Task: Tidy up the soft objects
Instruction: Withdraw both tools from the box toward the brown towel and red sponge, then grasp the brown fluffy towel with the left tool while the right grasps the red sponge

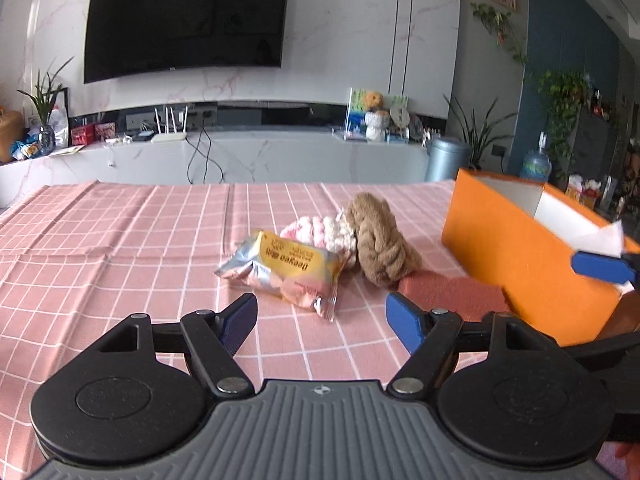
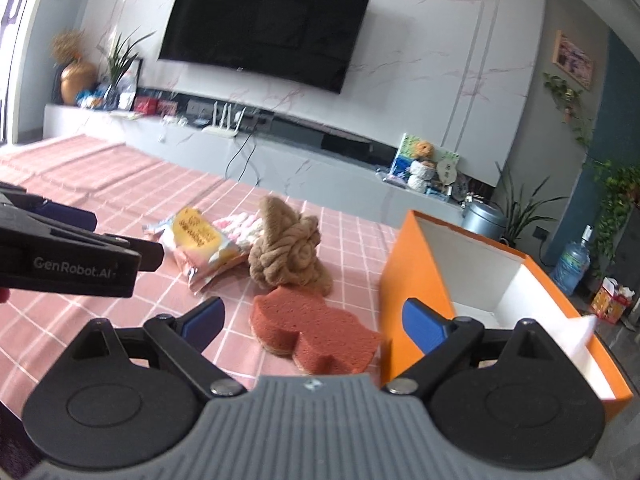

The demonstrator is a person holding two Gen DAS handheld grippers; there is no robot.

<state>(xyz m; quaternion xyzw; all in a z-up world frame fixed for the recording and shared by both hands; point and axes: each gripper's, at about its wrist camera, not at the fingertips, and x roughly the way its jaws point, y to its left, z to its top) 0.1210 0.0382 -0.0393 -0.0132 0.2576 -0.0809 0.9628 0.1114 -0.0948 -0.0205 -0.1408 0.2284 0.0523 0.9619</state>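
A yellow and silver snack packet [image 1: 286, 274] [image 2: 200, 246], a pink and white knitted item [image 1: 324, 232] [image 2: 240, 226], a brown rope bundle [image 1: 380, 240] [image 2: 288, 258] and a red-brown sponge [image 1: 448, 292] [image 2: 316, 338] lie together on the pink checked tablecloth [image 1: 120, 248]. An open orange box [image 1: 520, 248] [image 2: 500, 292] with a white inside stands to their right. My left gripper [image 1: 320, 320] is open and empty just before the packet. My right gripper [image 2: 316, 320] is open and empty, above the sponge, beside the box; one fingertip [image 1: 600, 266] shows in the left wrist view.
The left gripper's body [image 2: 68, 256] crosses the left of the right wrist view. Beyond the table's far edge are a marble TV bench [image 1: 248, 156], a wall TV [image 1: 184, 16], a grey bin [image 1: 446, 158] and potted plants.
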